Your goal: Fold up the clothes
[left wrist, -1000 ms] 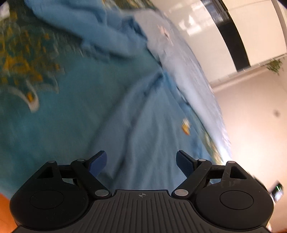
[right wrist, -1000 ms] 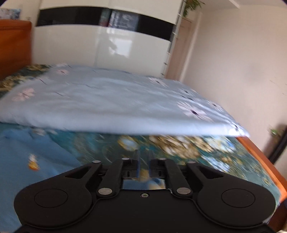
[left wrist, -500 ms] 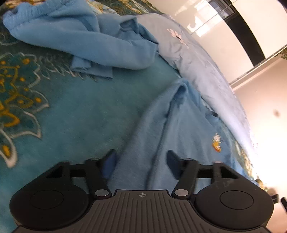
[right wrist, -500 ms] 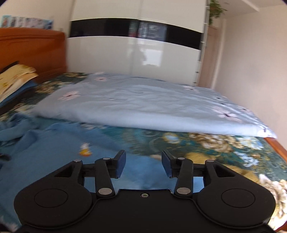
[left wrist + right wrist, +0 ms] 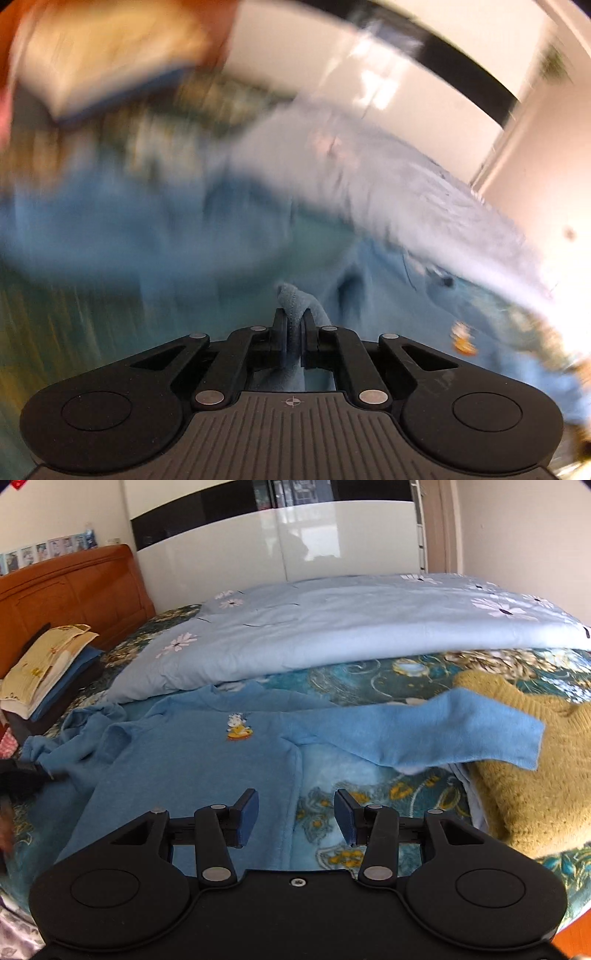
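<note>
Where the bed runs out on my left, the wooden headboard (image 5: pixel 70 590) and a stack of folded clothes (image 5: pixel 48 664) close off that side, and my left gripper (image 5: pixel 293 332) sits clamped on a fold of the blue sweater (image 5: pixel 207 760). Its own camera is too blurred to give me more than that pinched cloth and smears of colour. The right wrist view is sharp and shows the whole sweater lying face up on the patterned bedspread (image 5: pixel 369 805), a small cartoon patch on the chest, one sleeve (image 5: pixel 443 734) stretched out to the right until its cuff rests on a yellow knit sweater (image 5: pixel 535 775). Behind it the pale blue quilt (image 5: pixel 351 627) bounds the far edge. My right gripper (image 5: pixel 295 812) hangs with jaws apart above the sweater's right side seam, holding nothing.
</note>
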